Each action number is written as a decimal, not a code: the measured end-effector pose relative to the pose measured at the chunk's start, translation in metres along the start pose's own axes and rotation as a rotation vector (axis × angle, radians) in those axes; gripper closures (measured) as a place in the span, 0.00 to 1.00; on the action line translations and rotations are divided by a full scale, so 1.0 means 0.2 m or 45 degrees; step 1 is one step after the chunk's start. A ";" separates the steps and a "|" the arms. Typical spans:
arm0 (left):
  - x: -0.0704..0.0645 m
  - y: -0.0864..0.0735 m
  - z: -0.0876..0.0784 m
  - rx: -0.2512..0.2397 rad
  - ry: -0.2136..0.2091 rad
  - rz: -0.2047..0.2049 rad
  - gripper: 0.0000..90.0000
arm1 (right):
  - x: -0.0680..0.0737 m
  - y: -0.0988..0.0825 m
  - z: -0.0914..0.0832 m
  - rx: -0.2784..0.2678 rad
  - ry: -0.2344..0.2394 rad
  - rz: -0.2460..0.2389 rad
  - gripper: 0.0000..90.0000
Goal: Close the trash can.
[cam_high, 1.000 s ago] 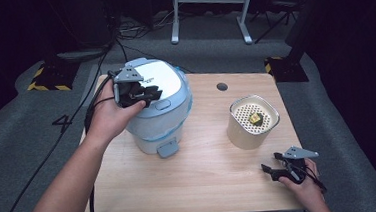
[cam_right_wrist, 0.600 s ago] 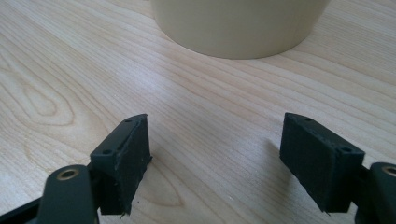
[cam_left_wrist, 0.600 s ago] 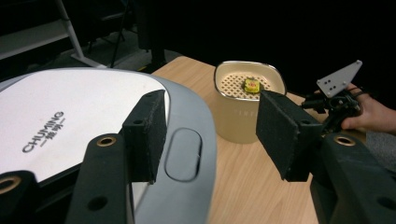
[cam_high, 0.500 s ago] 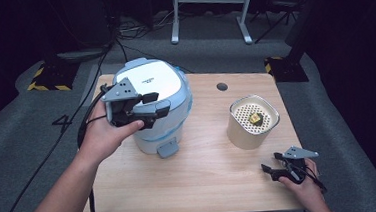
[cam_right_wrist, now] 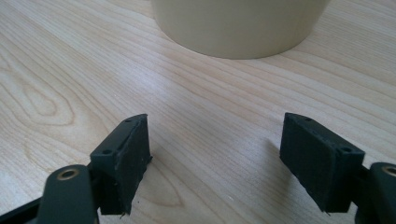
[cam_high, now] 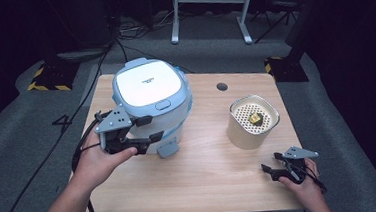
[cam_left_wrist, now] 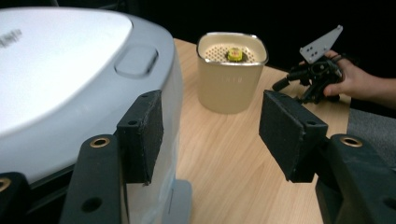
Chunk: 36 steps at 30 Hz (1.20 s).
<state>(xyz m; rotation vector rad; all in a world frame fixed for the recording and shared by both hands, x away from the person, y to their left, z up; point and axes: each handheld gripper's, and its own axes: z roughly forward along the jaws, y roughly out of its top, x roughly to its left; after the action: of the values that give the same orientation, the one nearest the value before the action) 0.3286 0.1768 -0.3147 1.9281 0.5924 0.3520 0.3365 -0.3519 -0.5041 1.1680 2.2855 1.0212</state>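
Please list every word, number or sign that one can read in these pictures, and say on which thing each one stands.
"4": painted in white on the grey floor, left of the table.
Small dark mark on the white lid of the cooker: too small to read.
Faint embossed letters on the beige container: too blurred to read.

Left gripper (cam_high: 145, 129) with jaws just opened wide, empty; right gripper (cam_high: 271, 163) held low, jaws apart

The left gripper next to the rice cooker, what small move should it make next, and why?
Probably ease the left gripper toward the front latch tab of the rice cooker. Its jaws have just been opening and stand wide with nothing between them, beside the cooker's front wall; the lid is shut. The right gripper rests open on the table near the beige container.
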 end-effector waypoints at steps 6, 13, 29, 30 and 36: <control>0.00 -0.12 0.02 0.000 0.007 -0.032 0.44 | 0.00 0.00 0.00 0.000 0.000 -0.001 0.27; 0.00 -0.29 0.05 0.025 0.065 -0.054 0.44 | 0.00 0.00 0.00 -0.001 0.000 -0.002 0.27; 0.04 -0.63 0.17 0.106 0.163 -0.151 0.44 | 0.00 0.00 0.00 0.000 0.000 -0.002 0.27; 0.04 -0.65 0.18 0.121 0.168 -0.160 0.44 | 0.00 0.00 0.00 -0.001 0.000 -0.002 0.27; 0.05 -0.75 0.21 0.155 0.208 -0.182 0.44 | 0.00 0.00 0.00 0.000 -0.001 -0.001 0.27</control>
<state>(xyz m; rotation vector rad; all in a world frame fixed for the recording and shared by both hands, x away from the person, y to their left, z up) 0.3214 0.1998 -0.4683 1.9709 0.8721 0.3920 0.3365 -0.3519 -0.5041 1.1675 2.2856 1.0205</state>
